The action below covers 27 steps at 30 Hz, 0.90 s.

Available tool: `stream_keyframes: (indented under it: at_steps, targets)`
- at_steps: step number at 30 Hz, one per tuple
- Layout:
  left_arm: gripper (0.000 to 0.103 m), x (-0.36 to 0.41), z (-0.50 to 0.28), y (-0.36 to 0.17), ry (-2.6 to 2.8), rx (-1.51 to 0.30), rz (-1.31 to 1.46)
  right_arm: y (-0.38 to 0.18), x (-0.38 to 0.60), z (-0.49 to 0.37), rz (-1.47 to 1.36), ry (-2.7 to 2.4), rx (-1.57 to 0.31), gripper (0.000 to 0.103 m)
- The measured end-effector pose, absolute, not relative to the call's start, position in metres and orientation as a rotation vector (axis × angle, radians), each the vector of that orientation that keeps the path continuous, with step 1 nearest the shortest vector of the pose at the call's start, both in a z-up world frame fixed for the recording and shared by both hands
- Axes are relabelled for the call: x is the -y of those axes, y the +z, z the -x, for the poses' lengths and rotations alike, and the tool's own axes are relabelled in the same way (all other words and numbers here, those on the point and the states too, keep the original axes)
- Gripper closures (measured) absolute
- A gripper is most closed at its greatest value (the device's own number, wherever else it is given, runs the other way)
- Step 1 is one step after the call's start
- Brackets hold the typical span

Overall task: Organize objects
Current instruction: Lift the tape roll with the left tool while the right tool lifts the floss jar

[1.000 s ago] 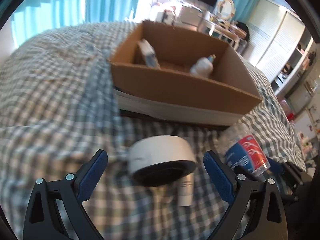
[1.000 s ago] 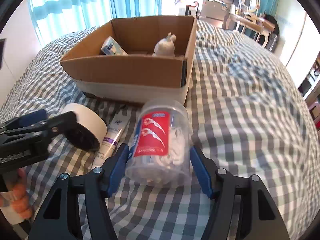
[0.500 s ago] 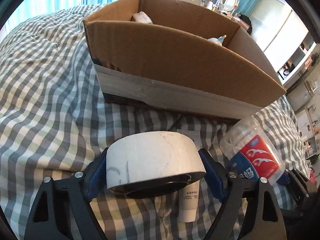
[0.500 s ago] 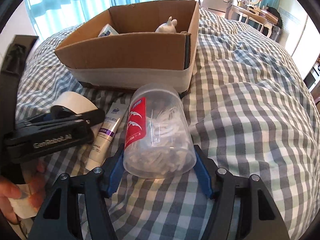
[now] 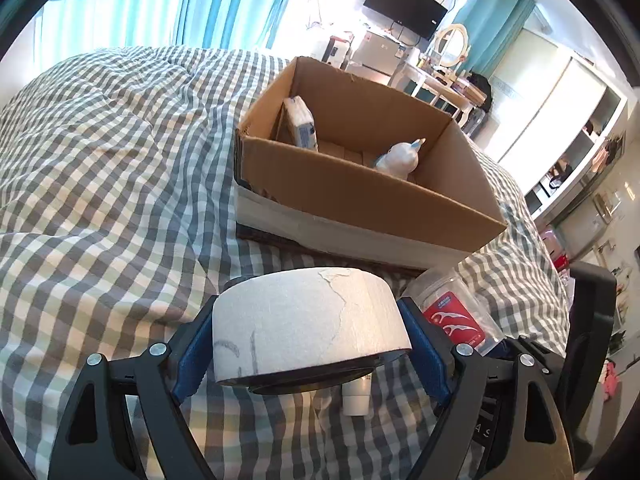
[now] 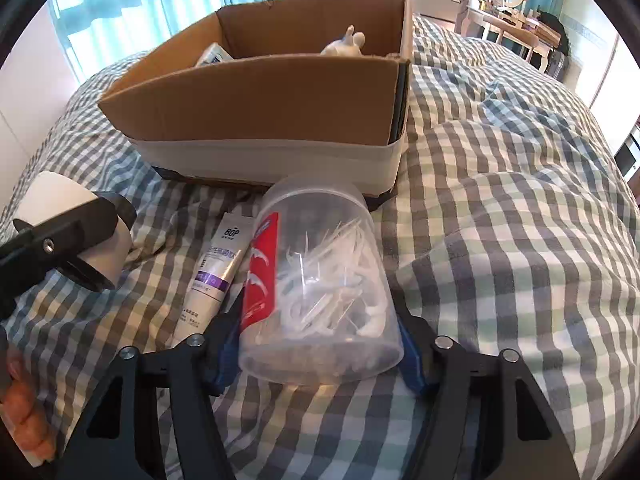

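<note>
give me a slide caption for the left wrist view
Left tool grips a white tape roll before the cardboard box on a checked bedspread.

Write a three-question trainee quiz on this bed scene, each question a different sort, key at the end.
1. True or false: the left hand-held gripper holds the tape roll.
2. What lies in the right hand-held gripper? A) clear tub of floss picks B) white tube C) nothing
3. How many items are visible inside the cardboard box?

Key: 1 true; 2 A; 3 two: a small carton and a white figurine.
</note>
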State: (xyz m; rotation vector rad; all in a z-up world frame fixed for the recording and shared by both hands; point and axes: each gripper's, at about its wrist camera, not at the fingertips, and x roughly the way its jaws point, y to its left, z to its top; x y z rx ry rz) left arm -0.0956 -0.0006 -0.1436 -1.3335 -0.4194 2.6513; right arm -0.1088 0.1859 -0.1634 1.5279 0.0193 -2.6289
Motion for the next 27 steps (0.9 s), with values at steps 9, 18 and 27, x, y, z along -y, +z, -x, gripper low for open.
stream_keyframes:
  at_steps: [9,18,27]
  targets:
    - [0.016,-0.001,0.095,-0.16,2.548,0.283,1.537,-0.143,-0.189,0.092,-1.438,-2.671,0.016,0.041]
    - [0.008,-0.016,0.095,-0.195,2.481,0.128,1.705,-0.143,-0.193,0.094,-1.448,-2.66,0.047,0.041]
    - [0.008,-0.022,0.076,-0.182,2.482,0.059,1.687,-0.138,-0.197,0.084,-1.435,-2.662,0.072,0.041]
